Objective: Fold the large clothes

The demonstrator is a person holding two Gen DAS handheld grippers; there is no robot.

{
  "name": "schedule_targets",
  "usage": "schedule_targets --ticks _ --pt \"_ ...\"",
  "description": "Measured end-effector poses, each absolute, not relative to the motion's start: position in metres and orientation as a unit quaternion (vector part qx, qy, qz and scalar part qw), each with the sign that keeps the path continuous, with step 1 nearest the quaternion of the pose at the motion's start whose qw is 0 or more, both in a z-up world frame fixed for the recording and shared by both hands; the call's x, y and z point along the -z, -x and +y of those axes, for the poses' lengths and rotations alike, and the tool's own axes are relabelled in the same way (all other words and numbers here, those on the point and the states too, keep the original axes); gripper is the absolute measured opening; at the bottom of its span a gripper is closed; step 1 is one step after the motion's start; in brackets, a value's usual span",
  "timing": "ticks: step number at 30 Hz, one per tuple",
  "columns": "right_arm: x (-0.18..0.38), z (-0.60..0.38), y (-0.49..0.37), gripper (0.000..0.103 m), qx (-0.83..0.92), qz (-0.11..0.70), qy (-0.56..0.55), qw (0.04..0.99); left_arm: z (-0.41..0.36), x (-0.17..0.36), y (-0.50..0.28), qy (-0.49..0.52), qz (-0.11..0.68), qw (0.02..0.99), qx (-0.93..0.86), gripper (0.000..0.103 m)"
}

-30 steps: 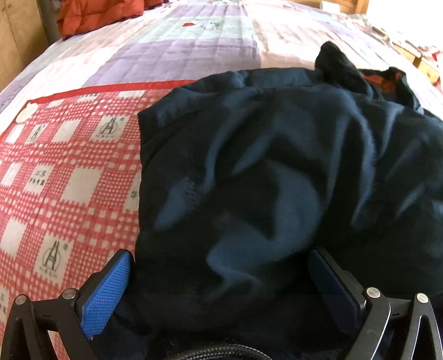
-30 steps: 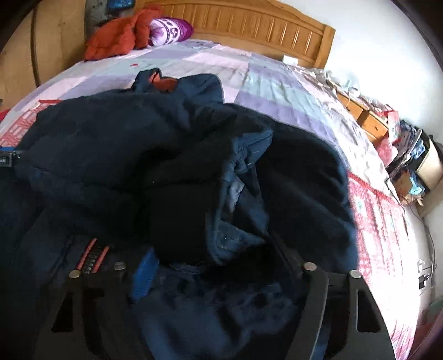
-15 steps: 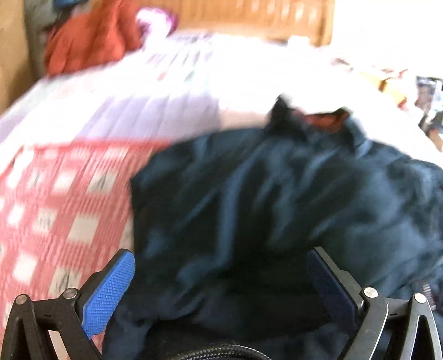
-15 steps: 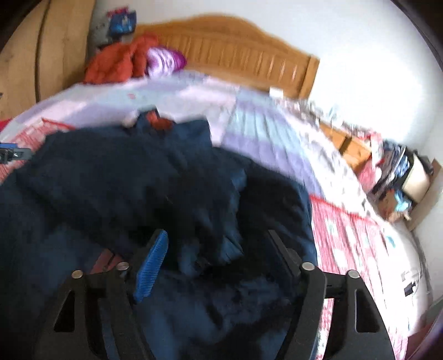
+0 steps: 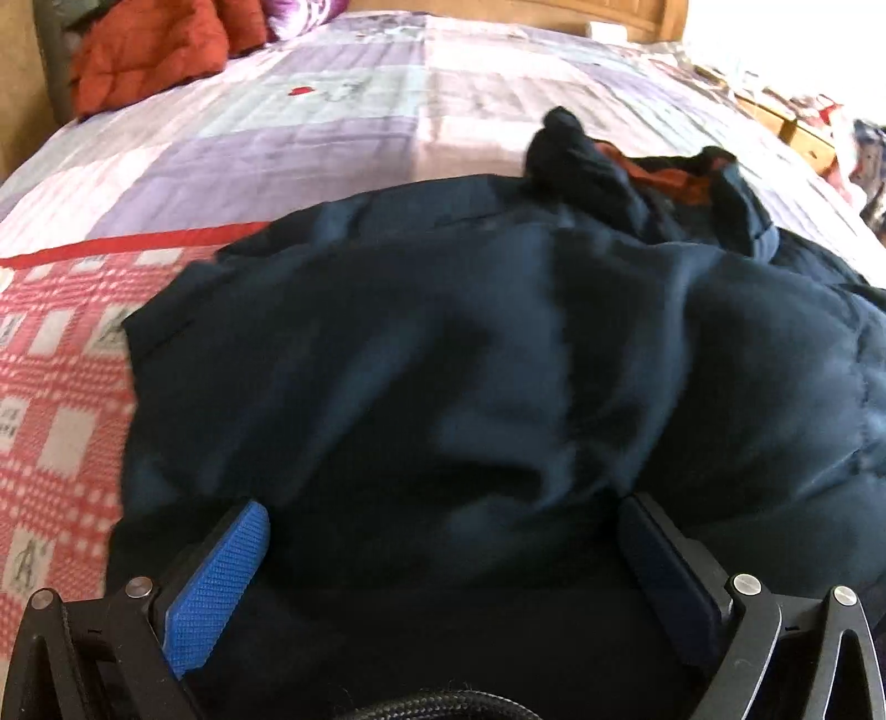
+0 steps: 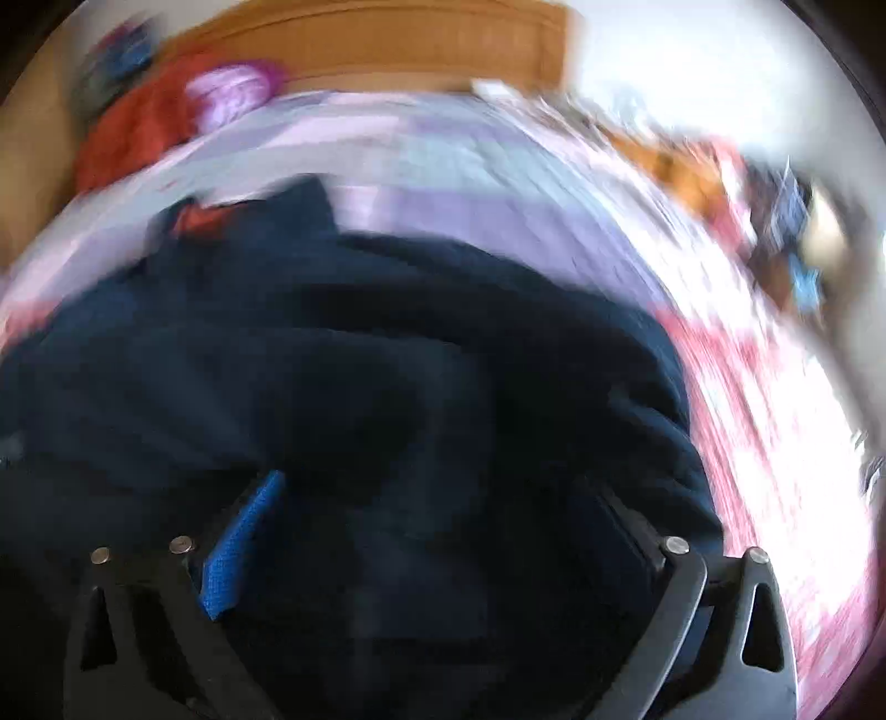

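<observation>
We note a bed under a pale purple patchwork quilt, with a red checked blanket over it. Wooden headboard against a white wall; strong daylight at right.

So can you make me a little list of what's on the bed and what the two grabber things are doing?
garment: big dark navy padded jacket, rumpled, orange lining showing at the collar
surface: bed with lilac patchwork quilt; red-and-white checked blanket under the jacket's edge
far end: orange-red quilted bundle, wooden headboard
left gripper: open, jacket cloth lying between the blue pads
right gripper: jaws opening, over the jacket; view blurred
</observation>
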State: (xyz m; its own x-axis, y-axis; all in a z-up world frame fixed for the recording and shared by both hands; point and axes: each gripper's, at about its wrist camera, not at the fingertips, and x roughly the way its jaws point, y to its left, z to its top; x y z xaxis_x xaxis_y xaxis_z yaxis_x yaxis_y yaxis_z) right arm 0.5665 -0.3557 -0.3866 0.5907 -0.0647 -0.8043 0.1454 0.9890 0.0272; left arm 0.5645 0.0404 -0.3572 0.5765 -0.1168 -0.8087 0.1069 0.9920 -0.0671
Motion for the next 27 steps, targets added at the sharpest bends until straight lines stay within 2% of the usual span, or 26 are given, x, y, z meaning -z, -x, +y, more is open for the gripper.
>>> schedule_targets --ticks 1,4,8,11,14,16,22,24,26,27 --pt "0.389 -0.361 -0.565 0.103 0.046 0.452 -0.047 0.890 0.042 0.359 -0.563 0.006 0.456 0.887 0.067 0.103" --pt "0.389 -0.342 -0.567 0.103 0.042 0.449 0.043 0.891 0.037 0.359 -0.564 0.004 0.462 0.885 0.064 0.103" --pt "0.396 -0.350 -0.570 0.103 0.051 0.450 0.022 0.892 0.036 0.348 -0.571 0.010 0.465 0.884 0.054 0.103" --pt "0.381 -0.343 -0.561 0.103 0.068 0.439 0.035 0.895 0.039 0.324 -0.567 0.017 0.430 0.901 0.061 0.103" --pt "0.329 -0.326 -0.533 0.103 0.108 0.346 0.063 0.930 0.037 0.301 -0.572 0.041 0.395 0.915 0.074 0.103" --pt "0.312 -0.306 -0.531 0.103 0.068 0.309 0.050 0.947 0.029 0.299 -0.588 0.044 0.396 0.914 0.076 0.103" --pt "0.336 -0.224 -0.580 0.103 -0.047 0.366 0.095 0.925 0.013 0.339 -0.635 0.021 0.459 0.887 0.045 0.103" --pt "0.360 -0.240 -0.599 0.103 -0.008 0.407 0.105 0.907 0.032 0.351 -0.643 0.027 0.468 0.883 0.022 0.103" --pt "0.375 -0.293 -0.605 0.102 0.005 0.431 0.011 0.902 0.057 0.356 -0.647 0.047 0.472 0.880 0.001 0.103" --pt "0.378 -0.310 -0.605 0.102 0.024 0.434 -0.002 0.901 0.071 0.359 -0.648 0.052 0.476 0.878 -0.017 0.103"
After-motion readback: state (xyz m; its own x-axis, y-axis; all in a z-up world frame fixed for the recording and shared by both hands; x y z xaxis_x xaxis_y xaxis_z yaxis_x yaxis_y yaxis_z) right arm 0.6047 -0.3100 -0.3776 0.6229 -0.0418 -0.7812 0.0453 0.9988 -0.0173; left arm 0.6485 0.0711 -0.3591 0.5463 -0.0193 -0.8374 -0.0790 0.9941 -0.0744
